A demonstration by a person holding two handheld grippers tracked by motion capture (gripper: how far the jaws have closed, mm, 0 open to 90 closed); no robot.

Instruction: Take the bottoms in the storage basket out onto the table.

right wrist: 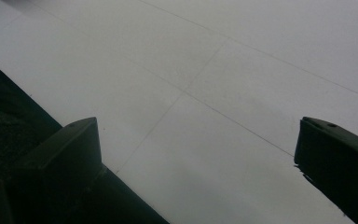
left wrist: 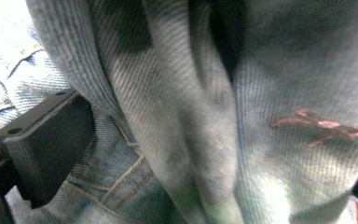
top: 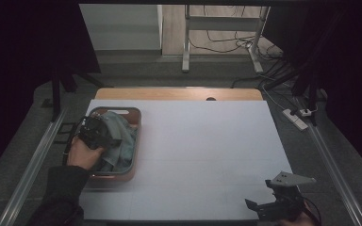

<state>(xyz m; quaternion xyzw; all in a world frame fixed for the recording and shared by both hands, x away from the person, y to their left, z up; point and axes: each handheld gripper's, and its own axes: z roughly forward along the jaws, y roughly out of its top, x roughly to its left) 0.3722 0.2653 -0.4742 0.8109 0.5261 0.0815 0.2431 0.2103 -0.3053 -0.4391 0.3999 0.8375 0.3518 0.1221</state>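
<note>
At the table's left stands an orange-brown basket (top: 138, 123) holding bunched clothes (top: 124, 135). A hand holds my left gripper (top: 106, 137) down inside it, on the cloth. In the left gripper view, a grey ribbed garment (left wrist: 261, 93) with a small reddish stitched mark (left wrist: 319, 126) bulges between the wide-apart jaws of the left gripper (left wrist: 203, 144). Blue denim (left wrist: 121, 182) lies beneath it. My right gripper (top: 260, 198) hovers low at the table's front right corner. The right gripper (right wrist: 200, 135) is open over the bare white tabletop (right wrist: 223, 70), holding nothing.
The white tabletop (top: 202, 150) stretches from the basket to the right edge. Metal rails (top: 33, 162) run along both sides of the table. A power strip (top: 296, 118) and cables lie on the floor at the right, and a desk frame (top: 186, 42) stands behind.
</note>
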